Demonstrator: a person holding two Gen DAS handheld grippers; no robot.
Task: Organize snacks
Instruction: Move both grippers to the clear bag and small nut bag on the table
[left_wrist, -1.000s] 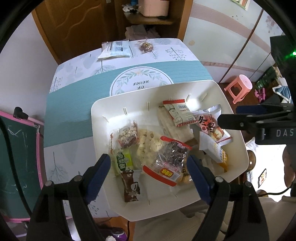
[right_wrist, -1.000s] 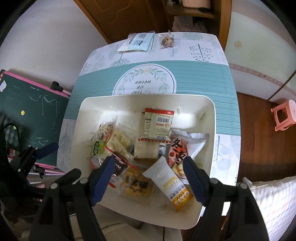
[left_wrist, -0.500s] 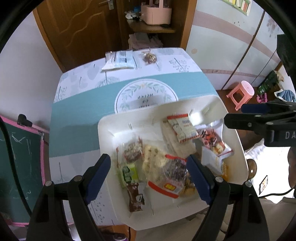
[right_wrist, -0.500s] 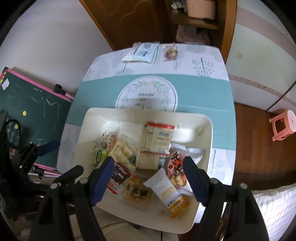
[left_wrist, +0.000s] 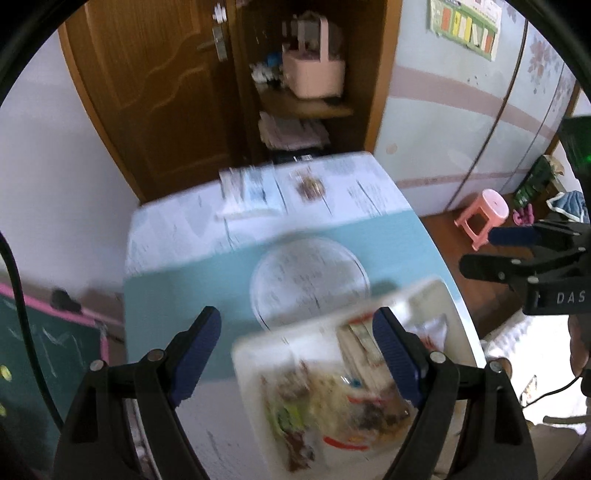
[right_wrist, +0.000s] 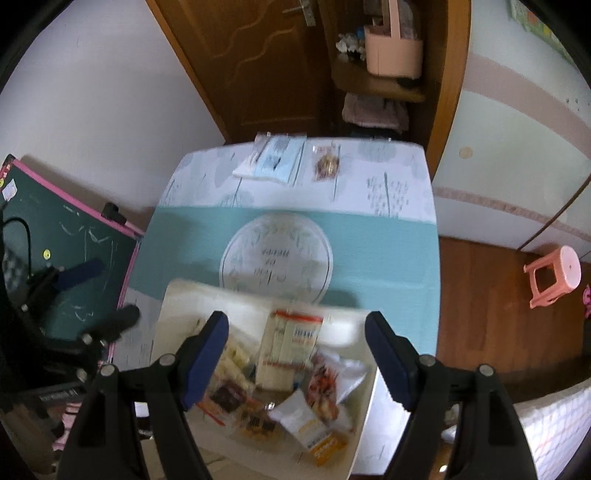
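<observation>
A cream tray (right_wrist: 176, 314) sits at the near end of the table, blurred by motion. It holds several wrapped snacks, among them a red-topped packet with a barcode (right_wrist: 295, 338) and a white-and-orange pouch (right_wrist: 306, 424). My right gripper (right_wrist: 295, 319) hangs open above the tray's far rim with nothing between its fingers. My left gripper (left_wrist: 295, 314) is also open and empty, high over the tray (left_wrist: 247, 363) and the teal runner. Each gripper shows in the other's view: the right gripper (left_wrist: 476, 249) and the left gripper (right_wrist: 110, 293). A flat blue-white packet (right_wrist: 273, 162) and a small brown snack (right_wrist: 327, 164) lie at the table's far end.
The table (left_wrist: 177, 280) has a teal runner with a round white emblem. A green chalkboard (right_wrist: 66, 251) leans at the left. A pink stool (right_wrist: 554, 275) stands on the wood floor at the right. Behind are a wooden door and a shelf with a pink basket (right_wrist: 393, 51).
Both grippers have risen and drawn back from the tray, which has slid low in both views. More of the far table and room shows. Both stay open.
</observation>
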